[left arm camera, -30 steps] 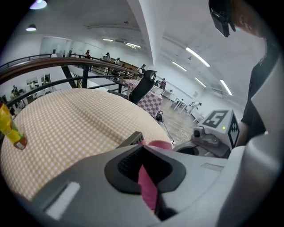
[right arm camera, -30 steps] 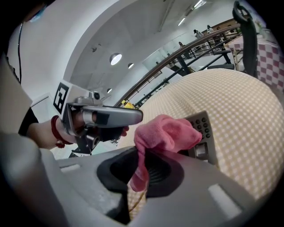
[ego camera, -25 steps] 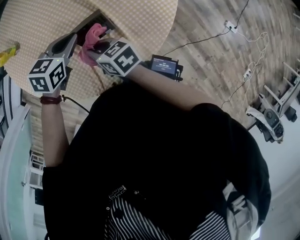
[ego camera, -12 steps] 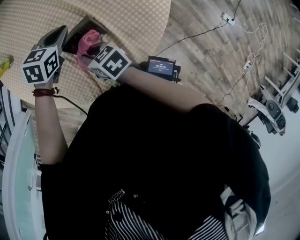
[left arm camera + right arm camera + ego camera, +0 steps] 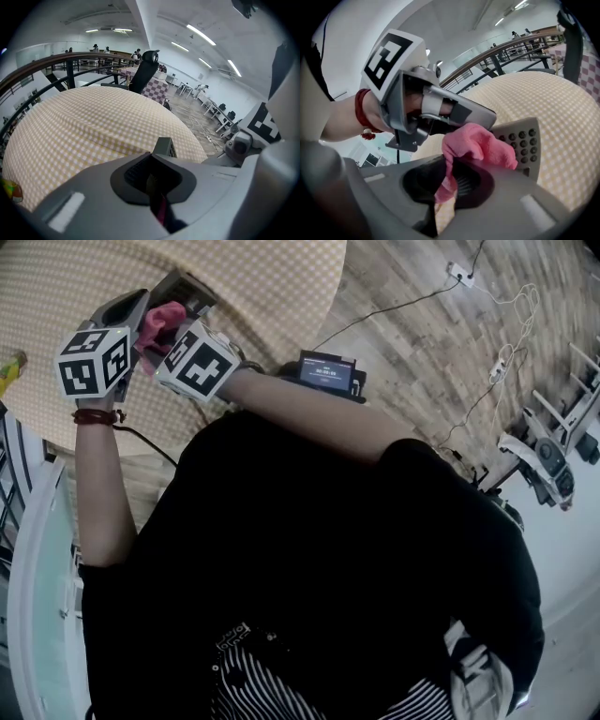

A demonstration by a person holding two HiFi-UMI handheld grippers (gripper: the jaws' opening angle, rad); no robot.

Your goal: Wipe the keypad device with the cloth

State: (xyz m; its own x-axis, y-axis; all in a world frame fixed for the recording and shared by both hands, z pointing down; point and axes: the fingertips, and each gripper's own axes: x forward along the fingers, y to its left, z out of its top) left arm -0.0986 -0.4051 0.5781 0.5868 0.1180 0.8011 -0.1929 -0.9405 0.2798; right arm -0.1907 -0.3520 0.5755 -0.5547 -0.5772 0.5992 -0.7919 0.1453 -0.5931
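Observation:
The grey keypad device (image 5: pixel 185 289) is held above the round table with the checked cloth (image 5: pixel 272 277). My left gripper (image 5: pixel 129 313) is shut on one edge of it; in the left gripper view only a corner of the keypad device (image 5: pixel 165 147) shows above the left gripper (image 5: pixel 154 177). My right gripper (image 5: pixel 161 339) is shut on the pink cloth (image 5: pixel 161 321). In the right gripper view the pink cloth (image 5: pixel 480 144) bunches out of the right gripper (image 5: pixel 451 182) and lies against the keypad device (image 5: pixel 524 139), just left of its buttons.
A yellow object (image 5: pixel 9 366) lies at the table's left edge. A dark screen unit (image 5: pixel 328 372) sits beside the table, with cables and a power strip (image 5: pixel 459 277) on the wooden floor. A black office chair (image 5: pixel 143 70) stands beyond the table.
The pink cloth has slid across the device toward the left gripper. Both grippers have shifted slightly and stay close together.

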